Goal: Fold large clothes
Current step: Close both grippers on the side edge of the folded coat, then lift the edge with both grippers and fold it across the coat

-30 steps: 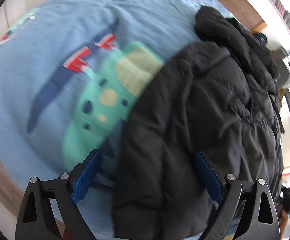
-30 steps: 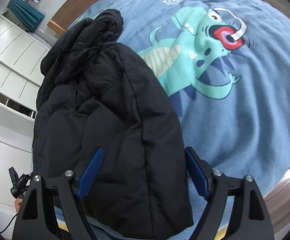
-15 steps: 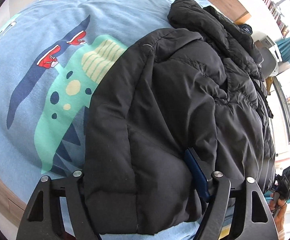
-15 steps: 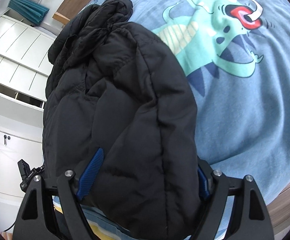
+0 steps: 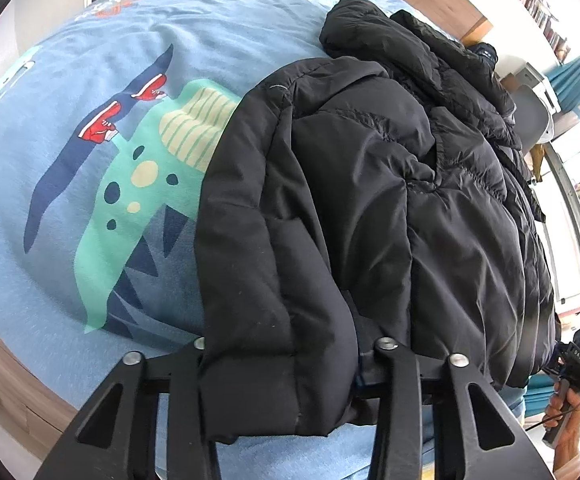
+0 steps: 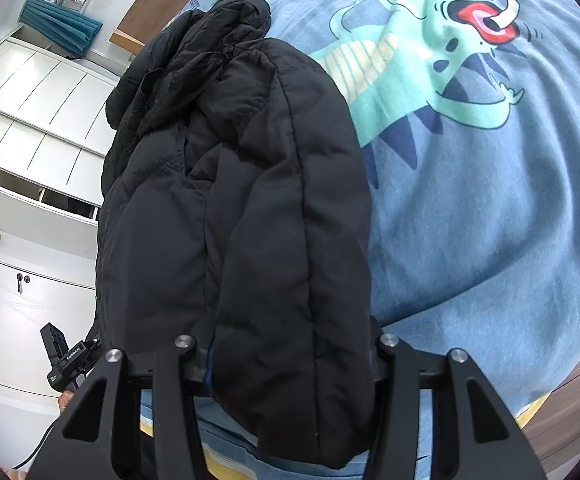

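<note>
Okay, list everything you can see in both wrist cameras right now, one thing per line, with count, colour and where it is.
jacket: one, black, puffy, lying on the bed, near end bunched between the fingers of both grippers
bedspread: one, blue with a green dinosaur print, under the jacket
bed frame: one, wood, along the bedspread's edge
cabinets: white, beyond the bed in the right wrist view
curtain: one, teal, above the cabinets
left gripper: one, black, fingers around the jacket's near edge
right gripper: one, black, fingers around the jacket's near edge
</note>
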Action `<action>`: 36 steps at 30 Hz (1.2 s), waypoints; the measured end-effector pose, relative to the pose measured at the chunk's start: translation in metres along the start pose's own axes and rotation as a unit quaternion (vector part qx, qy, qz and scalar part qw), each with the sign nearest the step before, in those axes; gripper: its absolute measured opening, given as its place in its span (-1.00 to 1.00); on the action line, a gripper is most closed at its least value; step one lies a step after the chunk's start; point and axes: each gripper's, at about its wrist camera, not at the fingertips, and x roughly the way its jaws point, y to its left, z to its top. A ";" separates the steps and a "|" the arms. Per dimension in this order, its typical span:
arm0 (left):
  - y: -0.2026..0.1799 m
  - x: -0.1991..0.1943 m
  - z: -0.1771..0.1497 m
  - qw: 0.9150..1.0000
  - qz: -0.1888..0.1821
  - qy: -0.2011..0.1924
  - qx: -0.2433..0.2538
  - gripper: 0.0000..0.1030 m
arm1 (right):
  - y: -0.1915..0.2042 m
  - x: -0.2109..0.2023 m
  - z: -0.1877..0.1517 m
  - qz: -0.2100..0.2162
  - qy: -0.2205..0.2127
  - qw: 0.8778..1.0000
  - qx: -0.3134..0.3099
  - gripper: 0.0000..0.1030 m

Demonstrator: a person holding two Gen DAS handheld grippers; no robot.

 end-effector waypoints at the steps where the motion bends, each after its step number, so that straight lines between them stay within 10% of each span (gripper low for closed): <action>1: -0.002 -0.001 -0.001 1.000 0.000 -0.002 0.002 -0.39 | 0.000 0.000 -0.001 -0.001 -0.001 1.000 0.000 -0.15; 12: -0.018 -0.021 0.003 0.998 -0.056 -0.021 0.019 -0.74 | 0.023 -0.011 0.002 0.038 -0.015 0.999 -0.017 -0.67; 36: -0.062 -0.123 0.122 0.981 -0.137 -0.138 0.026 -0.77 | 0.107 -0.103 0.093 0.104 -0.139 0.982 -0.068 -0.74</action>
